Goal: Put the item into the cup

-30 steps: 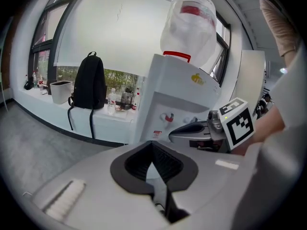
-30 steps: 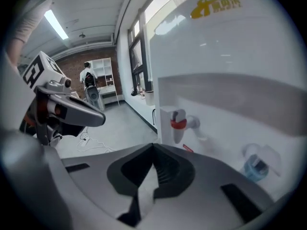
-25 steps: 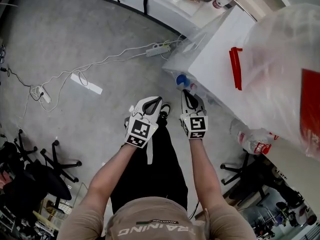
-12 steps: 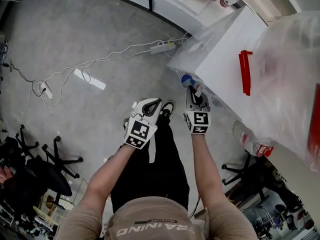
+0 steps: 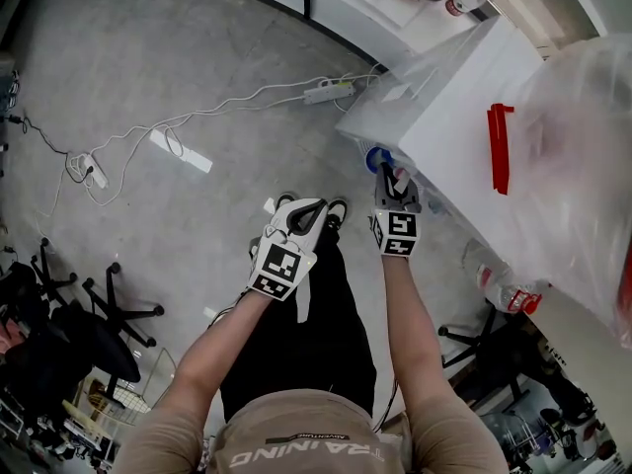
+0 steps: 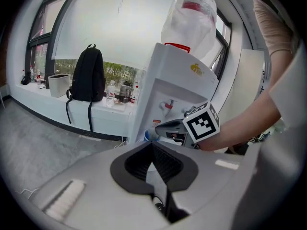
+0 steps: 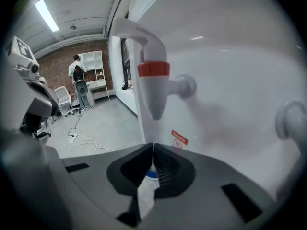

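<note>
The right tool [image 5: 383, 170] is clenched on the wall of a small cup [image 7: 150, 175], white with a blue rim, and holds it against the front of the water dispenser [image 5: 446, 117]. In the right gripper view the cup sits low between the jaws, below the dispenser's red tap [image 7: 153, 83] and a little nearer the camera than its spout. A second tap [image 7: 289, 120] shows at the dispenser's far right edge. The left tool [image 6: 152, 145] is closed with nothing in it and hangs away from the dispenser, in front of the person's legs.

The item to go in is most likely water from this dispenser, so the step in hand looks like lining the cup up under the spout. To do it well:

- Bring the cup's mouth straight beneath the red tap's outlet, level, with the rim close under the spout so nothing splashes past it.
- A pinch on one wall lets a thin cup tilt or fold as it fills, so the grip should be firm but not crushing.
- The free left tool can press the tap; it should come in from the side of the dispenser without knocking the cup.

Whether the cup holds anything yet cannot be seen.
</note>
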Demonstrator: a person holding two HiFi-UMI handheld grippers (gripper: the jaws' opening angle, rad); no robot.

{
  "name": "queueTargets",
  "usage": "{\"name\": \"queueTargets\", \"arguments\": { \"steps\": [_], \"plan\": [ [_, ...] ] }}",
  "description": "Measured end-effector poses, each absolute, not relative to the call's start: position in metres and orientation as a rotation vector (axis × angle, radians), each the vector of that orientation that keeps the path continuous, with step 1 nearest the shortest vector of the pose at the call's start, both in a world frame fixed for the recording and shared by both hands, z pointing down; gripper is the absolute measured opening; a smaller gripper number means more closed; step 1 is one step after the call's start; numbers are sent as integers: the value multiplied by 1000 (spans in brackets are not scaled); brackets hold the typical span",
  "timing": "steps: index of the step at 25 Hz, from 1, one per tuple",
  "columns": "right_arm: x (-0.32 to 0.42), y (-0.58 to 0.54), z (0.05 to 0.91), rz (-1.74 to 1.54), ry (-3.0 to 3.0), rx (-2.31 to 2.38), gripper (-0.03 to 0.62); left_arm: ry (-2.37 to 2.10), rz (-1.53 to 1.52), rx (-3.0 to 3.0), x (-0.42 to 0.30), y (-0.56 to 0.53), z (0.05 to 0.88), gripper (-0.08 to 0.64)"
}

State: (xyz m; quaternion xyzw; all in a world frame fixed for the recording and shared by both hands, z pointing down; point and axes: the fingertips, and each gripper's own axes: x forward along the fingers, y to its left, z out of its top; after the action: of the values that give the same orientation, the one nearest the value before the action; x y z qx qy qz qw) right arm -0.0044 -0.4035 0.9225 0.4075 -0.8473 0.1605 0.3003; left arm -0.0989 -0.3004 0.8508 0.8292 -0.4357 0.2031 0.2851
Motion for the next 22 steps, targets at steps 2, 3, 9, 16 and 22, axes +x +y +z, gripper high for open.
{"name": "queueTargets", "arguments": {
  "steps": [2, 3, 9, 16, 22],
  "plan": [
    [-4, -406, 922, 412, -2250, 1082, 12, -1153, 544, 2224, -96, -300, 851, 8],
    [-4, -407, 920, 406, -2251, 1087, 12, -1148, 542, 2227, -95, -299, 850, 7],
    [-3, -400, 913, 397, -2250, 1106, 12, -1145, 531, 2239, -94, -296, 846, 8],
    [0, -379, 902, 457, -2242, 1097, 12, -1138, 509, 2284, -84, -305, 824, 8],
    [-9, -354, 868, 482, -2258, 1050, 11, -1148, 506, 2333, -85, -309, 788, 8]
  ]
}}
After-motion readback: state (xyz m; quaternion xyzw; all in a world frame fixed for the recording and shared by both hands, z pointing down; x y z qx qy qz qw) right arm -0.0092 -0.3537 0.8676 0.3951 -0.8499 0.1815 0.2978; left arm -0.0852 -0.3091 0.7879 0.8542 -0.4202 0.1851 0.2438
